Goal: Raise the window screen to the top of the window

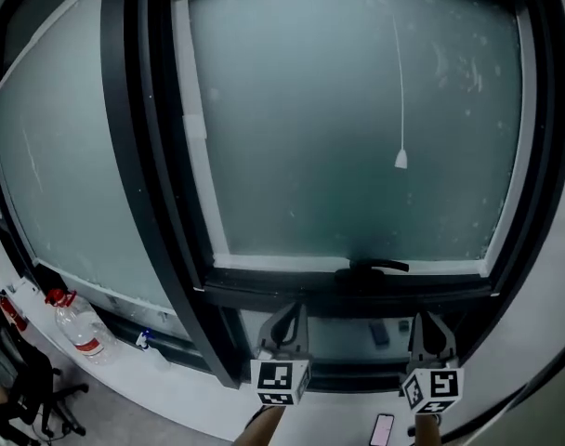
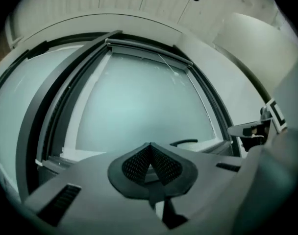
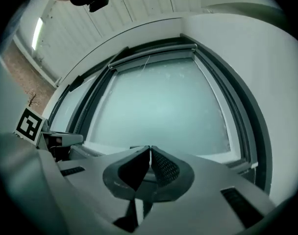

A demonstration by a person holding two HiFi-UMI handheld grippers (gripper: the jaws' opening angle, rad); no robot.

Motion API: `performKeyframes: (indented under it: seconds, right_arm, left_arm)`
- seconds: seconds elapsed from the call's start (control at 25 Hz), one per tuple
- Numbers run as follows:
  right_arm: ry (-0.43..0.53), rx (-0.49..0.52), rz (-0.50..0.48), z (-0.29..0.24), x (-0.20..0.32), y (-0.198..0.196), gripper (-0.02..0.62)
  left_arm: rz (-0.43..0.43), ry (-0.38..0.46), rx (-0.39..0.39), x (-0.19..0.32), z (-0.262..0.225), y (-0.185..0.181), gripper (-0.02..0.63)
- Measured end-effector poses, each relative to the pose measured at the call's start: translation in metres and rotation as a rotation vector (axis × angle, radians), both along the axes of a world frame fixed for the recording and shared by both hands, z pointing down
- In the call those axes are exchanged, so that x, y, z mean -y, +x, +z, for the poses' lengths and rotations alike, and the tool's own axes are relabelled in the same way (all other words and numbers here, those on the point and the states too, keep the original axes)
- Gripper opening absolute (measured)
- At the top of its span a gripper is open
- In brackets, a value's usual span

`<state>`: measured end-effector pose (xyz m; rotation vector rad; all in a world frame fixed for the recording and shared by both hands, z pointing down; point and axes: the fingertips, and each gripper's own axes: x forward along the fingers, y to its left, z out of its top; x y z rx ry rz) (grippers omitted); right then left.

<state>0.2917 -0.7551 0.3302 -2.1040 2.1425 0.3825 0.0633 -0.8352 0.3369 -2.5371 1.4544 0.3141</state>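
Observation:
The window point(image 1: 357, 119) has a frosted pane in a dark frame. A thin pull cord point(image 1: 397, 63) hangs down over the glass and ends in a small white knob point(image 1: 400, 160). In both gripper views a roller housing point(image 2: 149, 52) point(image 3: 154, 52) runs along the top of the frame, and the pane below it looks uncovered. My left gripper point(image 1: 284, 319) point(image 2: 150, 147) and right gripper point(image 1: 429, 328) point(image 3: 150, 149) are low, side by side below the window's bottom rail. Both are shut with nothing between the jaws.
A dark window handle point(image 1: 380, 266) lies on the bottom rail. A plastic bottle with a red cap point(image 1: 78, 328) stands on the sill point(image 1: 152, 384) at the left. A phone point(image 1: 382, 428) lies near the right gripper. An office chair point(image 1: 27, 388) is at the lower left.

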Motion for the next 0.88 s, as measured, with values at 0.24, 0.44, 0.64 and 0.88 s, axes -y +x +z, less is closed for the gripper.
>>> performKeyframes:
  seconds: [0.24,0.44,0.64,0.88]
  right_arm:
    - [-0.062,0.019,-0.022,0.039,-0.012,-0.034,0.008]
    - [-0.067,0.029,-0.07,0.042,-0.047,-0.053,0.008]
    - [-0.088,-0.002,-0.13,0.05,-0.117,-0.062,0.008]
    - [-0.161,-0.001,-0.201,0.083,-0.228,-0.073,0.008]
  left_arm:
    - [0.053,-0.066,0.028,-0.025,0.034,0.014,0.003]
    - [0.058,-0.067,0.026,-0.068,0.033,0.018,0.003]
    - [0.037,-0.072,0.046,-0.142,0.043,0.023,0.003]
    - [-0.018,-0.131,0.049,-0.262,0.072,0.014,0.003]
